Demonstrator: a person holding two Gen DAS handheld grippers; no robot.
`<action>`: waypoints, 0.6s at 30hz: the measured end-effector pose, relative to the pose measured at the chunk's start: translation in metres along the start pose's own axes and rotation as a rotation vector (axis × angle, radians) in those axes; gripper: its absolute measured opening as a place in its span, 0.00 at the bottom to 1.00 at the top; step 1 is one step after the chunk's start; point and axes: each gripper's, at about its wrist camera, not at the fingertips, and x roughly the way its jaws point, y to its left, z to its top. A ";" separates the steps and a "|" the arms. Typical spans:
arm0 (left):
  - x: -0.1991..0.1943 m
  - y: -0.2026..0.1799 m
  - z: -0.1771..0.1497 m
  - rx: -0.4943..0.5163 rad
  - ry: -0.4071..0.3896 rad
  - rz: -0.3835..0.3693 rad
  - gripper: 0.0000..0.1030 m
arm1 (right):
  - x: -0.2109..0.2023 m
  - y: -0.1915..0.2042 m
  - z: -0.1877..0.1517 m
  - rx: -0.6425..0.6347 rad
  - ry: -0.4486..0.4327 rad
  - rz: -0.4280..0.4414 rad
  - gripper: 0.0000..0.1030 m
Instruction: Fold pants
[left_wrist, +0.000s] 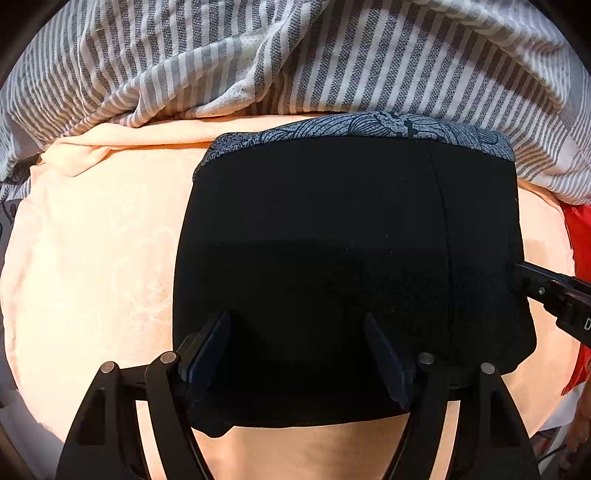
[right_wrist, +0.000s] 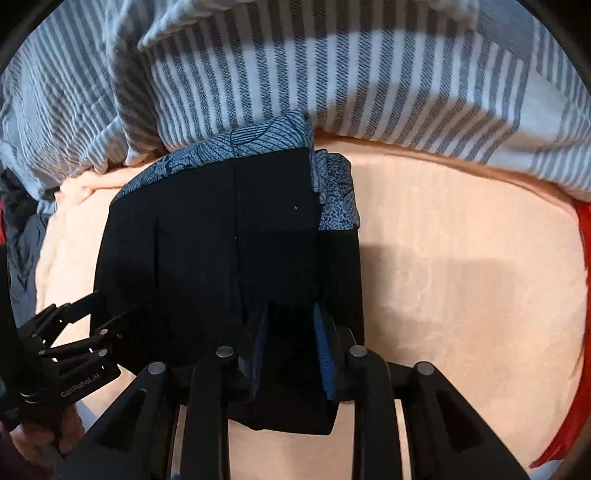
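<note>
Most of the folding looks done: the black fabric pants with blue leaf-print lining (left_wrist: 332, 240) lie as a compact rectangle mid-bed on the peach bedsheet (left_wrist: 92, 258), near the striped duvet (left_wrist: 295, 55). Left gripper (left_wrist: 299, 354) gapes wide over the near edge; right gripper (right_wrist: 291, 350) stands narrower, and I cannot tell whether it pinches cloth.

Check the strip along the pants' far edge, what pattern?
Blue-grey leaf line print on the strip, pants otherwise black; clearest in right wrist view.

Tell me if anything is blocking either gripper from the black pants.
Nothing visible does. Both the left gripper and the right gripper are already over the folded black pants, jaws apart, with no other item between.
</note>
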 end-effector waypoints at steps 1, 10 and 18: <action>0.000 0.000 0.000 -0.002 0.001 -0.001 0.74 | 0.000 -0.002 0.000 0.009 0.002 0.007 0.27; 0.000 -0.001 0.001 0.000 0.005 -0.018 0.85 | 0.000 0.001 -0.001 -0.001 -0.001 -0.011 0.28; -0.007 0.000 -0.005 0.005 0.012 -0.007 0.85 | 0.001 0.001 0.002 0.010 0.006 -0.011 0.28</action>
